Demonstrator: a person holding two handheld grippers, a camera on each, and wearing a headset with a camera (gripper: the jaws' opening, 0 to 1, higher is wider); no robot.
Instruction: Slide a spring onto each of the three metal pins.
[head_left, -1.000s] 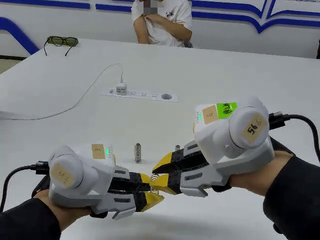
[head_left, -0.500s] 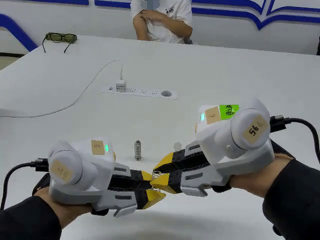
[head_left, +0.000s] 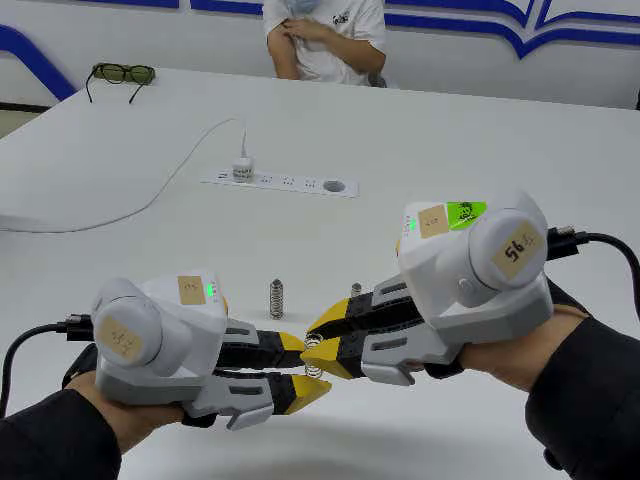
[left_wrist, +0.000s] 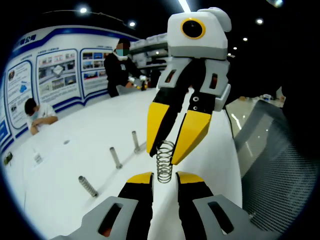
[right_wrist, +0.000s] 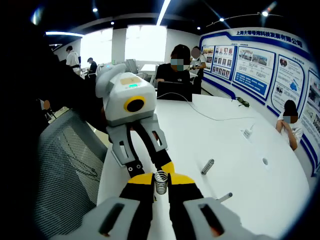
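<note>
**Tongs tip to tip on one loose spring**

With the right tongs (right_wrist: 160, 180), clenches one end of the loose spring (left_wrist: 165, 162), yellow tips touching the coils on both sides. With the left tongs (left_wrist: 164, 178), brackets the other end, jaws drawn in narrow to either side of the coils; cannot tell whether pressing or only just beside them. Holds both pairs nose to nose, low over the white bench (head_left: 450, 130), the loose spring bridging the two and apart from every pin. In the head view, left tongs at the lower left, right tongs coming in from the right.

In the left gripper view, three upright pins in a row on the bench:
- nearest, the sprung pin (left_wrist: 87, 186), with a spring seated on it
- next, the middle pin (left_wrist: 116, 158), bare
- beyond it, the far pin (left_wrist: 135, 141), also bare

In the head view, sprung pin just behind the tips, one bare pin to its right, close beside the right tongs.

Further back on the bench:
- a white power strip (head_left: 285, 186) with a charger (head_left: 242, 172) plugged in
- a cable (head_left: 165, 195) trailing off to the left
- dark glasses (head_left: 120, 73) near the far left edge

At the far side, a seated person (head_left: 325, 40) in a white shirt.
</note>
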